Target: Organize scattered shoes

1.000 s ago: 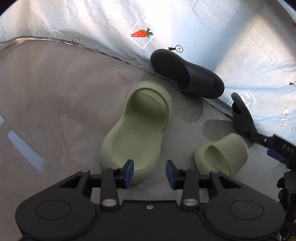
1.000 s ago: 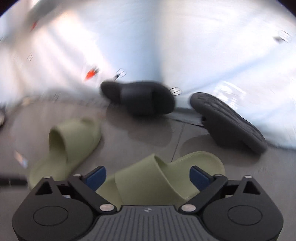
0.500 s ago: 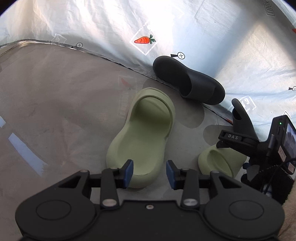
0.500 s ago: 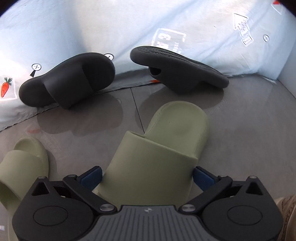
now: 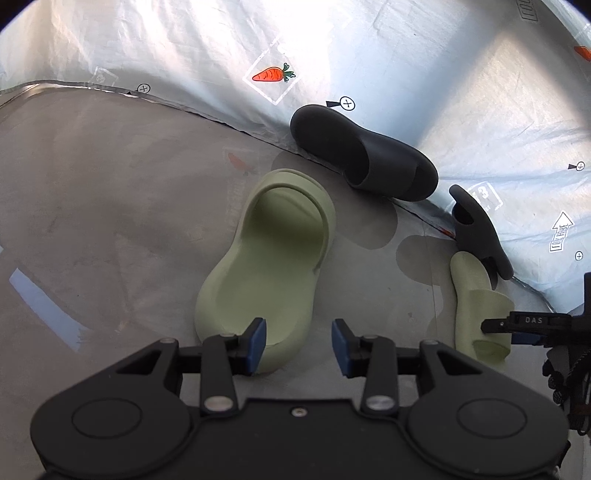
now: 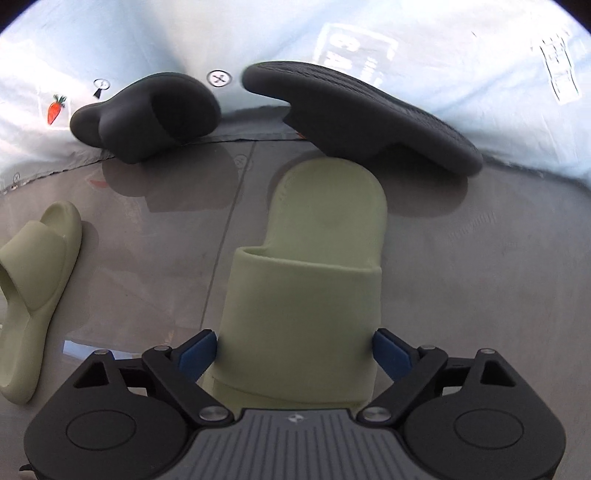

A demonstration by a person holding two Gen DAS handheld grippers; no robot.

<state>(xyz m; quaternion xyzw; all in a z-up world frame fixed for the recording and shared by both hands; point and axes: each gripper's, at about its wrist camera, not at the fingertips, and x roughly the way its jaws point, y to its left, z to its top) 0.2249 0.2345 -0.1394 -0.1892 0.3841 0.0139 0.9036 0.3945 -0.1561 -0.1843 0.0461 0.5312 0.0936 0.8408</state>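
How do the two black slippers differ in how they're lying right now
The left black slipper sits sole down, strap up, its foot opening visible. The right black slipper is flipped, its textured sole facing up, tilted against the green slipper. Both are black slides at the edge of the pale sheet.

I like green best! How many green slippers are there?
2. One green slipper sits between the closing right gripper's jaws; the other green slipper lies before the left gripper. More may be out of view.
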